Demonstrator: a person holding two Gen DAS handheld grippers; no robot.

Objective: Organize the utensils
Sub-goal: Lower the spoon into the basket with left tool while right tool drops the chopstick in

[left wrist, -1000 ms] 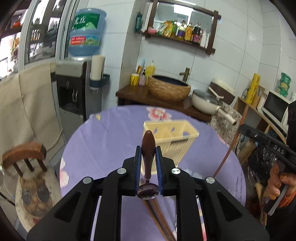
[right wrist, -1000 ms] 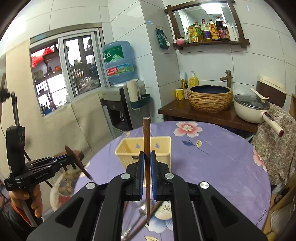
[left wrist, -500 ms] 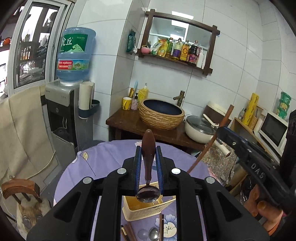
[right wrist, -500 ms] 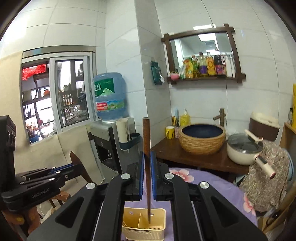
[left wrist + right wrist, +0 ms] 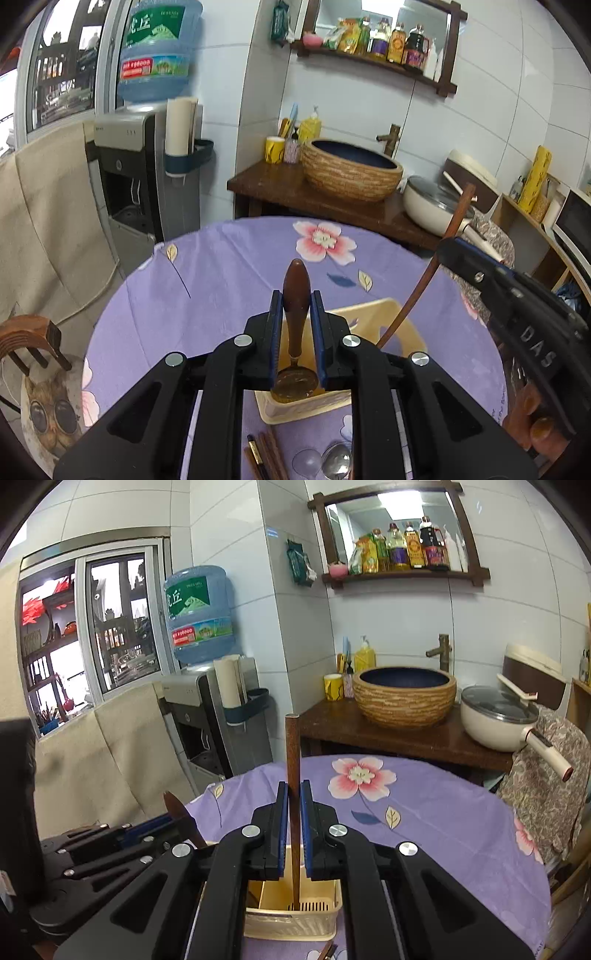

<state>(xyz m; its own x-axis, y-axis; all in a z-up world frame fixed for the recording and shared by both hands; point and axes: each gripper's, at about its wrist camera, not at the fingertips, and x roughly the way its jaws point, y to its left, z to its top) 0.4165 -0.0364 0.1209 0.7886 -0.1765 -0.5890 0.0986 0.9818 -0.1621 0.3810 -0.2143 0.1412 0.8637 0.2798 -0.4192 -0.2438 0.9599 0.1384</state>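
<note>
Both grippers loaded over the yellow utensil basket [image 5: 400, 332] on the purple floral table [image 5: 221, 280].

Left to right: left gripper [image 5: 296, 325] has its fingers closed narrow on a wooden-handled spoon [image 5: 295, 295], handle pointing forward, metal bowl hanging just above the basket's near compartment, not yet in. Right gripper [image 5: 294, 823] is clamped narrow on a brown chopstick [image 5: 292, 746], held upright, lower tip down inside a basket compartment at the slotted floor; contact can't be confirmed. Other compartments look empty where visible. Loose on the cloth just in front of the basket: more chopsticks [image 5: 267, 456] and a metal spoon [image 5: 336, 461].
</note>
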